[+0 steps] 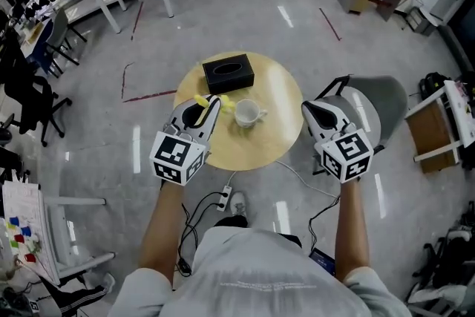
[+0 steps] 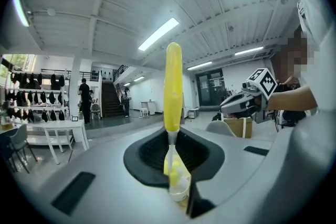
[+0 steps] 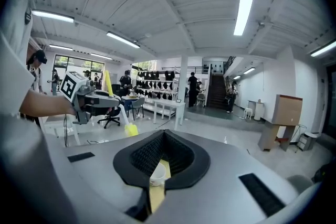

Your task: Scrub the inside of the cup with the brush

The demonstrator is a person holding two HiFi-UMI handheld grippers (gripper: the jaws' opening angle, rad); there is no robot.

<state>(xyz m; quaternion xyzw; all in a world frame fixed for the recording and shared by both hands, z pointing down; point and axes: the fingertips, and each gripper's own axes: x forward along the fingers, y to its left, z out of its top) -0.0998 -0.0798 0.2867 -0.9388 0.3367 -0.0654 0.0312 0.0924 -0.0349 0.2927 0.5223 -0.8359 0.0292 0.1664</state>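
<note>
**Early stage of the task.** The left gripper is just left of the cup, its fingers clamped on the handle of the yellow brush. The brush is near the cup but outside it. The right gripper is well right of the cup, past the tabletop edge, its fingers shut and empty. The cup stands upright and unheld, so scrubbing appears not yet begun. A black box stands behind the cup, and there is open room in front and to the right.
</note>
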